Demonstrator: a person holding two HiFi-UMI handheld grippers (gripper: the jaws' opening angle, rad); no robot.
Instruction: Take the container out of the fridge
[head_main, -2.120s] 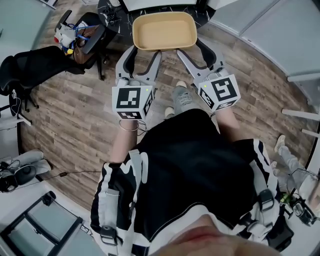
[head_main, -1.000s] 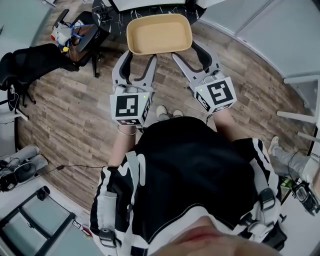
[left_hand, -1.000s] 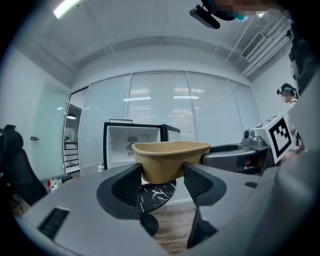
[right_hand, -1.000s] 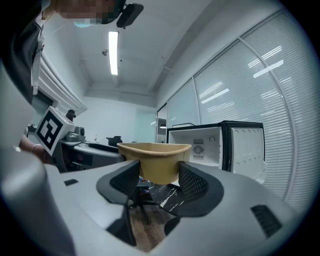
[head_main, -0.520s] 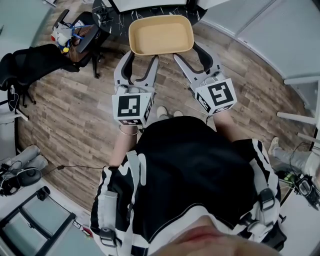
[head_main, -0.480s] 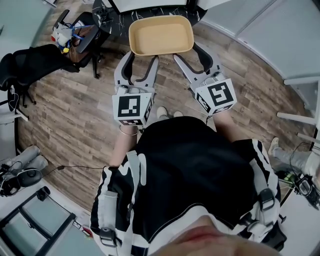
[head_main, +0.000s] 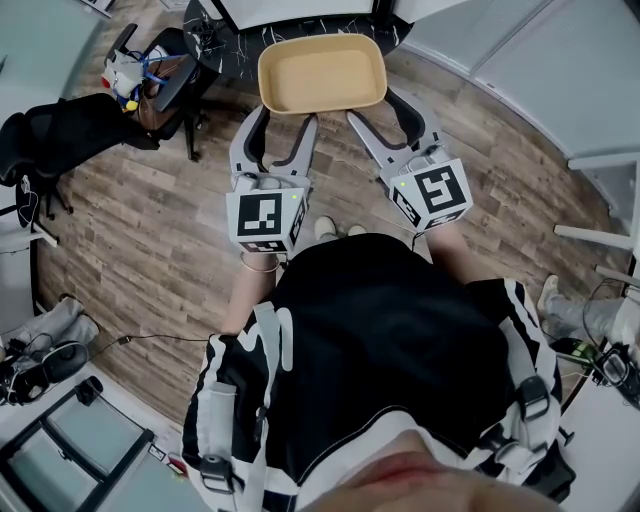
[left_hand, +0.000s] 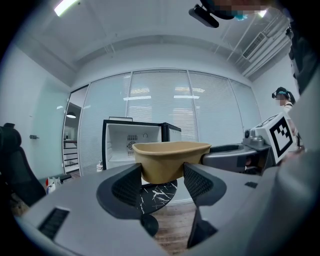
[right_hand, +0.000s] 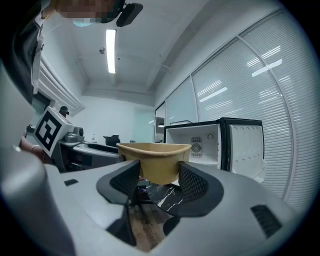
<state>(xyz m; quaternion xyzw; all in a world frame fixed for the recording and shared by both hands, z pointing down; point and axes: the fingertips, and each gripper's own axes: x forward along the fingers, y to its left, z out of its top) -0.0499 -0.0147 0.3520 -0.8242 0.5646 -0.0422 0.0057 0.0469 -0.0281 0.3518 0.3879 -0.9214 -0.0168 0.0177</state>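
A tan, empty, shallow container (head_main: 322, 72) is held up in the air between both grippers, outside the fridge. My left gripper (head_main: 280, 112) is shut on its near left part, and my right gripper (head_main: 378, 105) is shut on its near right part. In the left gripper view the container (left_hand: 170, 159) sits between the dark jaws of the left gripper (left_hand: 162, 182). The right gripper view shows the same container (right_hand: 154, 159) between the jaws of the right gripper (right_hand: 159, 182). The small fridge (left_hand: 132, 145) stands open behind it, its white inside showing.
A black marble-patterned table (head_main: 215, 30) lies just beyond and below the container. Black office chairs (head_main: 70, 130) stand to the left on the wood floor, one loaded with clutter (head_main: 150, 70). The fridge (right_hand: 215, 145) and its open door are at the right; glass walls stand behind.
The person has stepped a little forward, feet now closer under the body. The container stays gripped by both grippers, hardly shifted in the view.
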